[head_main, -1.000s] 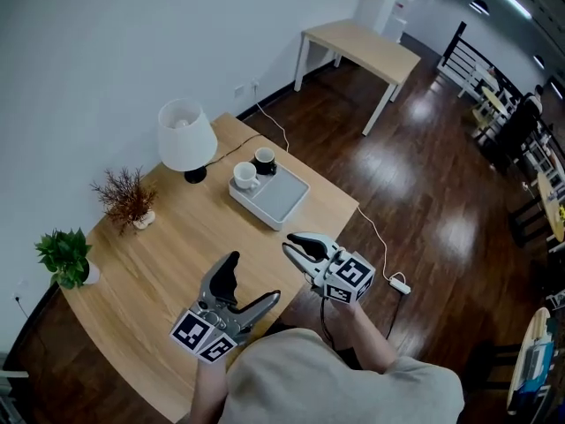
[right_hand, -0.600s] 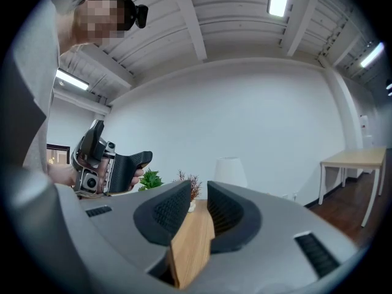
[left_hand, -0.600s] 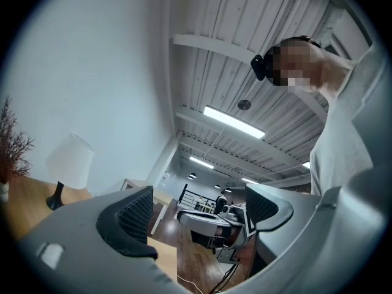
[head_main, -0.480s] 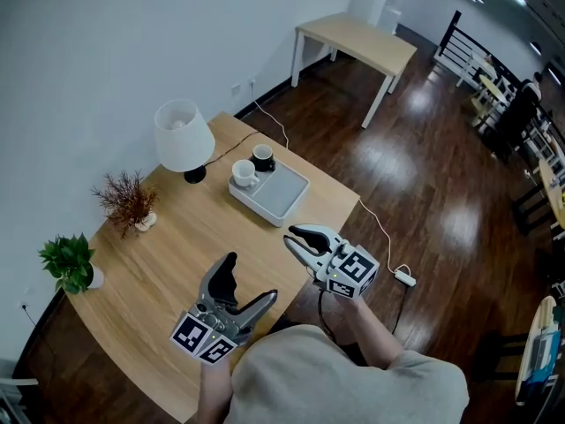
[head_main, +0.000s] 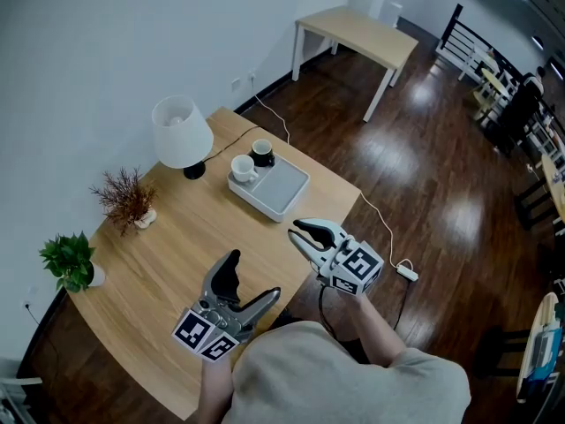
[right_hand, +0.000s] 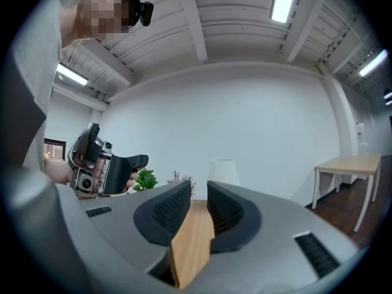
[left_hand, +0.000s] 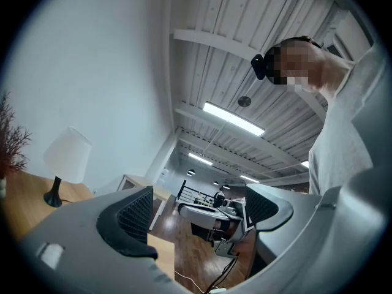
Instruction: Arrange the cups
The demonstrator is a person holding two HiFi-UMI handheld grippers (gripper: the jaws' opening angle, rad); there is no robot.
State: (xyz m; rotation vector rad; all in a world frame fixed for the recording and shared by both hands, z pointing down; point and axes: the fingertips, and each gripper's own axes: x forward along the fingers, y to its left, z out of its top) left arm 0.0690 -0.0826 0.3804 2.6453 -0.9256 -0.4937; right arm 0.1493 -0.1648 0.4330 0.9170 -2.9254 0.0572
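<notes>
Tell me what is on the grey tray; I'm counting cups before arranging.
A white cup stands on the grey tray's left end; the rest lies bare. A black cup stands at its far corner, on it or just behind, unclear. The cups cover the tray beneath them.

White lamp (head_main: 181, 131), green plant (head_main: 66, 256), dried twigs (head_main: 124, 197)

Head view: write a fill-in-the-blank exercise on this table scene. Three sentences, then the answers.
The white cup stands on the grey tray; the second cup, beside it, is ___. The lamp has a ___ shade. Of the left tool and the right tool, the ___ one's jaws stand wider apart.
Missing words: black; white; left.
</notes>
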